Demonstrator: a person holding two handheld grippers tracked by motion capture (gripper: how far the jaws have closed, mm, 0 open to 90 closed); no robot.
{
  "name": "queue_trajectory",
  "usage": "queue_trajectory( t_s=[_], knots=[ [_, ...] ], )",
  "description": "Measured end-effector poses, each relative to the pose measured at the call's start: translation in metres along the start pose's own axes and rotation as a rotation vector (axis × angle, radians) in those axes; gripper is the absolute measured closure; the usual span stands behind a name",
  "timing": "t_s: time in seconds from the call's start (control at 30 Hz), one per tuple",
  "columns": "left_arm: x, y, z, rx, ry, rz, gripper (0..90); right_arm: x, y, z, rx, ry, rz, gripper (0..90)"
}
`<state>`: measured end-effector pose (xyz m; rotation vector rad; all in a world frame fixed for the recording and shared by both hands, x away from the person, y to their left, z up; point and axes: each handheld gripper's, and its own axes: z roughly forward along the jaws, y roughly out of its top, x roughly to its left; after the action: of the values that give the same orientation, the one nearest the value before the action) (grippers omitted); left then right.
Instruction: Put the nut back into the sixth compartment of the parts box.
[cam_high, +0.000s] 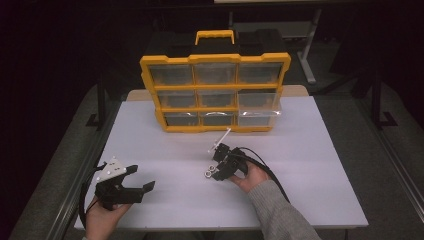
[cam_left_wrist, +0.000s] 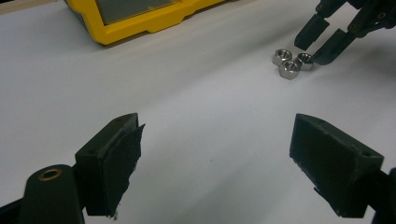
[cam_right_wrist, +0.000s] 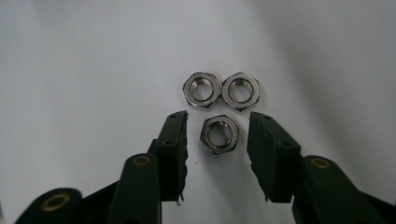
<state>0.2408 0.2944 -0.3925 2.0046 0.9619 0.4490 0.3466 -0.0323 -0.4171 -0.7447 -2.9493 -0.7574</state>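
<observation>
Three steel hex nuts lie touching in a small cluster on the white table (cam_high: 310, 170). In the right gripper view the nearest nut (cam_right_wrist: 219, 134) sits between the jaws of my right gripper (cam_right_wrist: 219, 117), with a gap on each side; the other two nuts (cam_right_wrist: 201, 90) (cam_right_wrist: 240, 91) lie just beyond the tips. The high view has the right gripper (cam_high: 216, 169) at mid-table, pointing down at the nuts (cam_high: 209, 173). My left gripper (cam_high: 142, 177) rests near the front left, jaws wide apart and empty. Its own view looks across at the nuts (cam_left_wrist: 289, 64) and the right gripper (cam_left_wrist: 310, 52).
A yellow organizer (cam_high: 215, 92) with clear drawers stands upright at the back of the table; its right-hand drawers (cam_high: 257, 107) stick out a little. A small white piece (cam_high: 221, 138) lies between the organizer and the right gripper. A black cable (cam_high: 270, 170) trails from the right gripper.
</observation>
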Motion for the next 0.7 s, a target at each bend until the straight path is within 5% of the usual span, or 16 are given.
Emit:
queue_trajectory(
  t_s=[0.7],
  knots=[
    [0.0001, -0.0001, -0.0005, -0.001, 0.003, -0.003, 16.4, 0.0041, 0.0013, 0.0100, 0.043, -0.049, -0.030, 68.6]
  ],
)
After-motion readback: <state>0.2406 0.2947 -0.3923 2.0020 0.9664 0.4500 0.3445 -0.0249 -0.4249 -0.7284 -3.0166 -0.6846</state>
